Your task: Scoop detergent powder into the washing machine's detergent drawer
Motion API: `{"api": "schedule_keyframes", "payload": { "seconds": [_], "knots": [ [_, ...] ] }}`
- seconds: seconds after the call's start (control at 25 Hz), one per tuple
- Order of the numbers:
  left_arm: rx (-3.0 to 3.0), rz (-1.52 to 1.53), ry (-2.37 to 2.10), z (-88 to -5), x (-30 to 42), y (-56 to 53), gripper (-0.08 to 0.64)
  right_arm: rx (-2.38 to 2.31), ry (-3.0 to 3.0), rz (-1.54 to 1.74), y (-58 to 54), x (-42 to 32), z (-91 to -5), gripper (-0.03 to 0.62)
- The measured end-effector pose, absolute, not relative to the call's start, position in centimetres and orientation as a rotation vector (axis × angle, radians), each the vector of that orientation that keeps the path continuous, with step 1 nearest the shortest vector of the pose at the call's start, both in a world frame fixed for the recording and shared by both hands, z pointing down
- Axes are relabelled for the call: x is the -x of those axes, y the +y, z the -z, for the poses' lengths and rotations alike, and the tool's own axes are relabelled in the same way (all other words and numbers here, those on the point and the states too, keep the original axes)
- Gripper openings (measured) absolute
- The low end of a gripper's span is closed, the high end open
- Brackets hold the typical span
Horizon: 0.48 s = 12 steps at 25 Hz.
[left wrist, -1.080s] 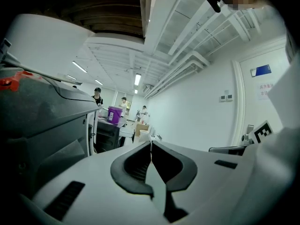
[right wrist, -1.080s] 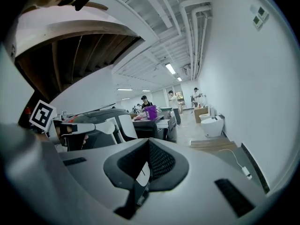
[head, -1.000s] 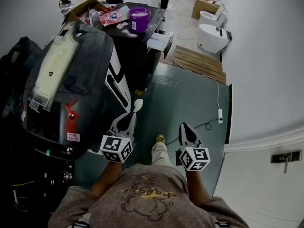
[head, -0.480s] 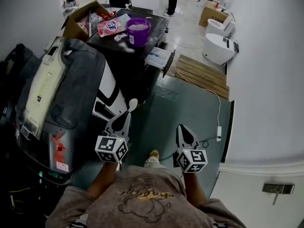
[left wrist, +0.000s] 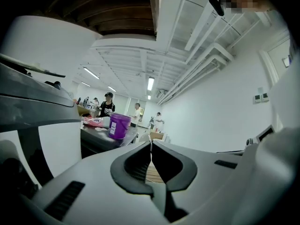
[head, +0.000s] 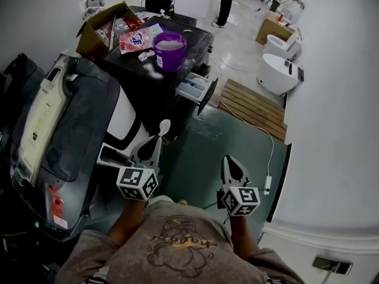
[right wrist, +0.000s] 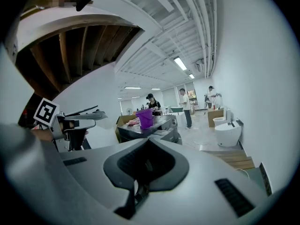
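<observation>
The big grey and black machine lay to the left of the washing machine, nearer the person. The washing machine, dark-topped, stood at the far end of the teal floor, ahead of both grippers. A white toilet sat well to its right, with a wooden pallet on the floor between the two. An open cardboard box stood against the washing machine's left side.

On the washing machine's top stood a purple bucket with white detergent powder in it. A red and white pouch lay just left of the bucket. The detergent drawer was pulled out from the washing machine's front, on the side facing the person.

The left gripper was short of the washing machine, below its front and well apart from it, pointing toward it. Its jaws were clamped on the handle of a white spoon, whose bowl stuck out past the tips toward the washing machine.

The right gripper was farther from the washing machine, over the teal floor. Its jaws were pressed together with nothing between them.
</observation>
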<state>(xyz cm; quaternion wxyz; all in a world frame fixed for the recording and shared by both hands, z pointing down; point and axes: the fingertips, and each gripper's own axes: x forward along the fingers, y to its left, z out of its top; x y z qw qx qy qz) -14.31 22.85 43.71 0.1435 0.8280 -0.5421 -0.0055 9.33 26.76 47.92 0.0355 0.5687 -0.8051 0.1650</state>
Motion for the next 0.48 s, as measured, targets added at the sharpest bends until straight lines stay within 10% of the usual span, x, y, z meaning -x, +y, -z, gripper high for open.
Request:
{"api": "schedule_keyframes", "payload": {
  "seconds": [0.48],
  "knots": [
    [-2.357, 0.045, -1.597, -44.4, 13.9, 14.6, 0.023, -1.727, -2.478, -0.549, 18.9, -9.5, -48.7, 0.002]
  ]
}}
